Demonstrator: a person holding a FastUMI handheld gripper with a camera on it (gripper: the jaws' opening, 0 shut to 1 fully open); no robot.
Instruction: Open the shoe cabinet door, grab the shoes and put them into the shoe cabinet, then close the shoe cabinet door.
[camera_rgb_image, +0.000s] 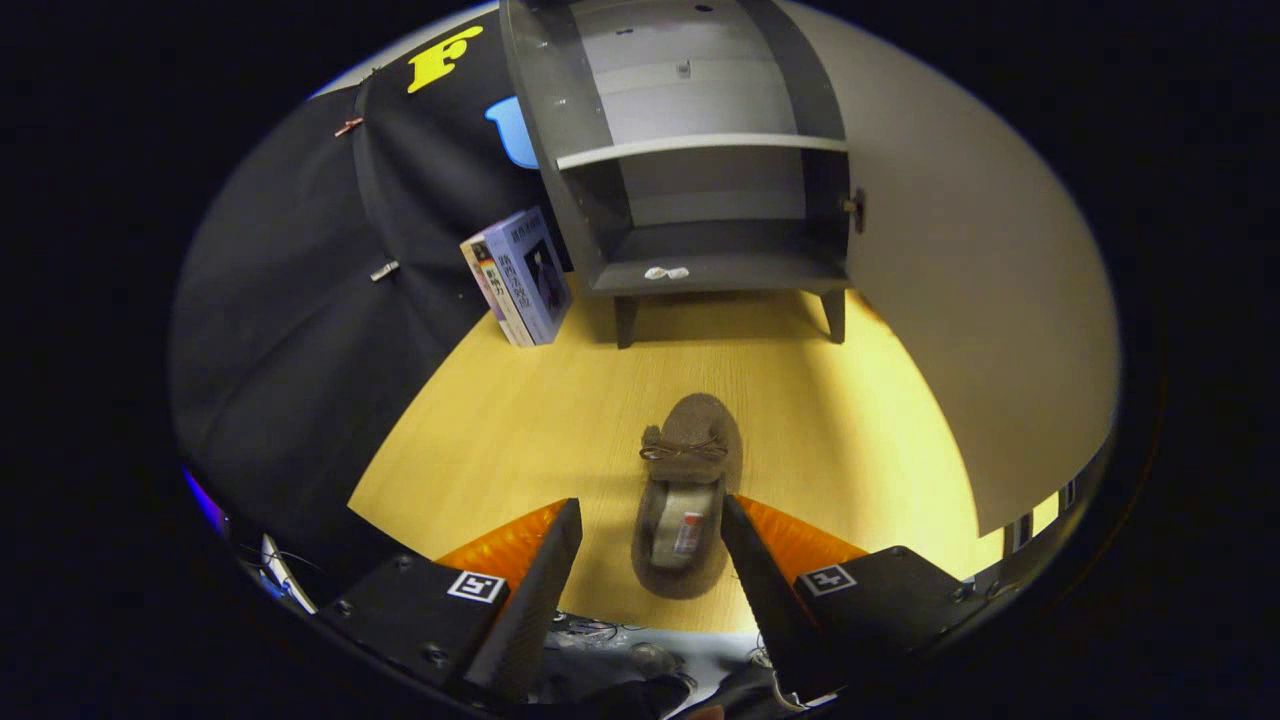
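Note:
A brown moccasin shoe with a small bow lies on the wooden table, its toe toward the cabinet. My gripper is open, and the shoe's heel end sits between the two fingers, closer to the right finger; neither finger presses on it. Beyond the shoe stands the grey shoe cabinet on short legs, with one shelf inside. Its door is swung wide open to the right. A small white scrap lies on the cabinet's bottom board.
A few books stand upright just left of the cabinet against the black cloth wall. Cables and dark clutter lie below the table's near edge, behind the fingers. Bare tabletop stretches between the shoe and the cabinet.

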